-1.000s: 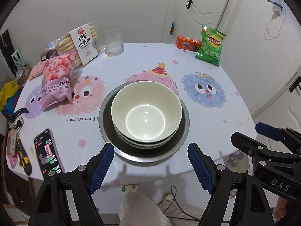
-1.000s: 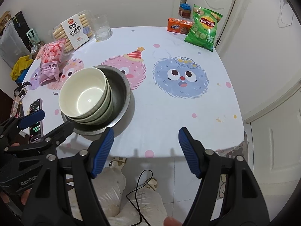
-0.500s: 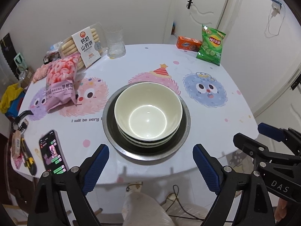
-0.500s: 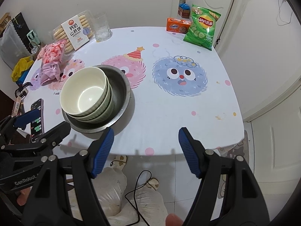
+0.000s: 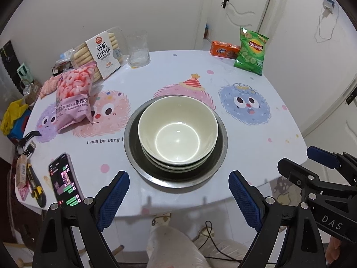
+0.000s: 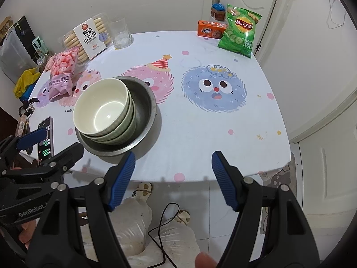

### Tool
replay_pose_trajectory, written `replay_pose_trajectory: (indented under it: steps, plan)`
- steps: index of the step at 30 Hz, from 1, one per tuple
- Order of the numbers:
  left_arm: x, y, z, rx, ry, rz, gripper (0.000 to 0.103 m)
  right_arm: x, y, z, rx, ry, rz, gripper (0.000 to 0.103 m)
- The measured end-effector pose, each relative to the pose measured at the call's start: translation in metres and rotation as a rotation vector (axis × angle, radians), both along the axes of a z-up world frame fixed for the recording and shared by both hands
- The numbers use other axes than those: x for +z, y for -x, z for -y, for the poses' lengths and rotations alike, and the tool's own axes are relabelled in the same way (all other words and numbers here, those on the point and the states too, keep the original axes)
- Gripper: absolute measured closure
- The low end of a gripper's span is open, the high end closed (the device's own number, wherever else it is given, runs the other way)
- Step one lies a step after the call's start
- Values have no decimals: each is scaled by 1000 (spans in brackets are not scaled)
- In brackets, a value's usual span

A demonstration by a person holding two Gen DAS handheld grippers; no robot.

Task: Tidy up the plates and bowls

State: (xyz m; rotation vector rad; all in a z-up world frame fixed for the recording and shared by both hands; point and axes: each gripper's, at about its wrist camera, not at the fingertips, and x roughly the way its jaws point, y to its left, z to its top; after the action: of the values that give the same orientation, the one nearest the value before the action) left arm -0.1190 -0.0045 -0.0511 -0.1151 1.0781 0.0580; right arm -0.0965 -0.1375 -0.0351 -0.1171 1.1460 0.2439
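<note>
On the cartoon-printed table point(image 5: 256, 147), pale stacked bowls point(image 5: 177, 131) nest in a steel basin point(image 5: 219, 156); both grippers' fingers gape empty.

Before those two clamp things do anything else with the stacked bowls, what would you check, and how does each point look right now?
1. Left gripper empty, jaws apart: ok.
2. Right gripper empty, jaws apart: ok.
3. Cream bowls nested evenly: ok.
4. Stack sits inside the metal basin: ok.
5. Basin fully on the table: ok, though near the front edge.
6. Phone clear of the basin: ok, but close to the left gripper's path.
</note>
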Motion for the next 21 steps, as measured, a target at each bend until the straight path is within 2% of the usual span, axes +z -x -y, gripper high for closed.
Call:
replay_pose_trajectory:
  steps: [7, 10, 11, 14, 21]
  plan:
    - [1, 0, -2, 2, 20, 2, 11, 1, 0, 0, -9, -1, 1, 31]
    - [-1, -1, -7, 17, 56, -12, 4, 1, 0, -1, -7, 3, 4, 31]
    - [-2, -2, -8, 21, 47, -24, 0, 1, 1, -1, -8, 6, 7, 31]
    - [-5, -4, -6, 28, 4, -57, 0, 2, 1, 1, -14, 4, 9, 31]
    - [-1, 0, -2, 10, 8, -25, 0, 1, 1, 1, -20, 12, 4, 31]
